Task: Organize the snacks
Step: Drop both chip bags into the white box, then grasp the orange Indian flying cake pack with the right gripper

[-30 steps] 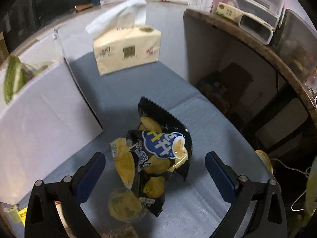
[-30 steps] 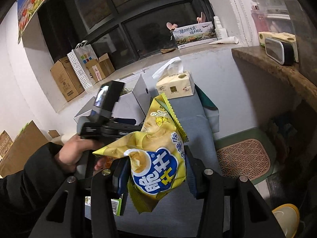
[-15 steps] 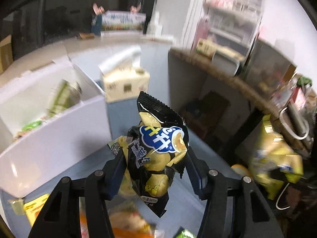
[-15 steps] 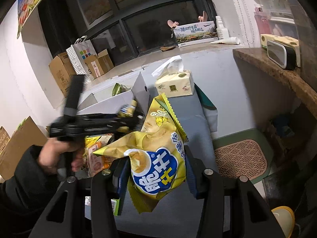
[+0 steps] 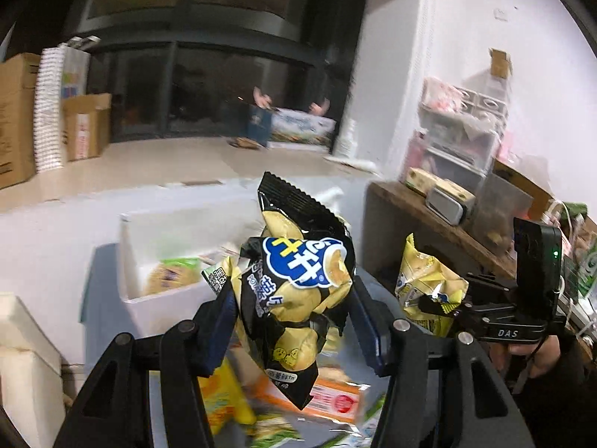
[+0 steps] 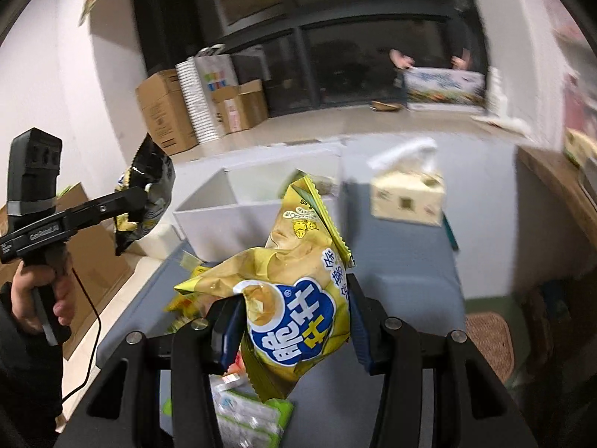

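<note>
Snacks hang high: left tool [image 5: 294, 321] pinches a black crinkly chip bag [image 5: 298, 283], right tool [image 6: 294, 332] pinches a yellow crinkly chip bag [image 6: 294, 298]. Puffy bags could slip out and miss the white plastic bin [image 6: 227, 224] ahead.

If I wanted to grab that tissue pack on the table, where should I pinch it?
Pinch the tissue pack across its narrow sides, coming down from above, I'd guess. It sits flat on the grey table like a soft brick, with a tissue sticking out of the top, so grip below that, on the body. Both grippers are full now: left gripper holds the black chip bag, right gripper the yellow chip bag.
</note>
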Demonstrator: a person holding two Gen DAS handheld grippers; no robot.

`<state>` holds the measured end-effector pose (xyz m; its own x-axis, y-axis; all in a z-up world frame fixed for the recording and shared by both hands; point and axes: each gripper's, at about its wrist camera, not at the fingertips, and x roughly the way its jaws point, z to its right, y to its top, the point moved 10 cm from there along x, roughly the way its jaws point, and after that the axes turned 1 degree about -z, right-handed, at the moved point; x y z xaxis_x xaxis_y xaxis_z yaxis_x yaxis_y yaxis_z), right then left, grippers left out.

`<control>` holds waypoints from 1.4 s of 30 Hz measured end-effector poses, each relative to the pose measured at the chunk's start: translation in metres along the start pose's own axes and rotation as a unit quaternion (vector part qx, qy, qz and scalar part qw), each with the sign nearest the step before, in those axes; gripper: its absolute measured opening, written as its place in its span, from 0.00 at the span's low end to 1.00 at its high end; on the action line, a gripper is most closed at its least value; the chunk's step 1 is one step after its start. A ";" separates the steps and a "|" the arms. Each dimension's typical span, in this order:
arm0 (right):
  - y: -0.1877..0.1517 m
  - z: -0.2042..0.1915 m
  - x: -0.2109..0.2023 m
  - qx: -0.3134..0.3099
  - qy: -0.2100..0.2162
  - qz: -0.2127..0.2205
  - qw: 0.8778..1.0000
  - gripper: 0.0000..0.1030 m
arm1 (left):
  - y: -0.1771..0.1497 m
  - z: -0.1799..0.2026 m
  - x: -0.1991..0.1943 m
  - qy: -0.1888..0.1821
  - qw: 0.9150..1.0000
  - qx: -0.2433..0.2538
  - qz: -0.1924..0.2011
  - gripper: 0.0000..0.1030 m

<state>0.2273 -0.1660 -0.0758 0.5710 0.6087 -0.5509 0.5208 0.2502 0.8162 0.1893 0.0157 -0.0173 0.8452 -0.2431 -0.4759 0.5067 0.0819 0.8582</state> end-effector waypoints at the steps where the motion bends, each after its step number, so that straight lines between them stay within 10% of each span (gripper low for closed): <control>1: 0.007 -0.007 0.008 -0.009 0.003 -0.001 1.000 0.51 | 0.002 -0.008 -0.003 0.004 1.000 -0.004 0.003 0.60; 18: 0.147 -0.014 0.167 -0.042 -0.002 -0.040 0.998 0.53 | 0.085 -0.125 0.108 0.076 0.996 -0.047 -0.012 0.68; 20: 0.152 -0.005 0.181 -0.035 -0.009 -0.047 0.998 0.68 | 0.079 -0.137 0.128 0.108 0.992 -0.043 -0.044 1.00; 21: 0.151 0.002 0.192 -0.033 -0.013 -0.061 0.997 0.94 | 0.076 -0.140 0.131 0.124 0.990 -0.043 -0.046 1.00; 22: 0.149 0.006 0.196 -0.029 -0.022 -0.066 0.997 1.00 | 0.073 -0.142 0.134 0.128 0.990 -0.041 -0.049 1.00; 42: 0.102 -0.017 0.086 -0.018 0.027 0.012 0.999 1.00 | 0.021 -0.079 0.056 0.076 0.996 -0.034 -0.037 1.00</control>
<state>0.3189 -0.0751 -0.0370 0.5472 0.6548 -0.5214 0.4830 0.2617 0.8356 0.2604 0.0800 -0.0406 0.8180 -0.1025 -0.5660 0.5752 0.1358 0.8067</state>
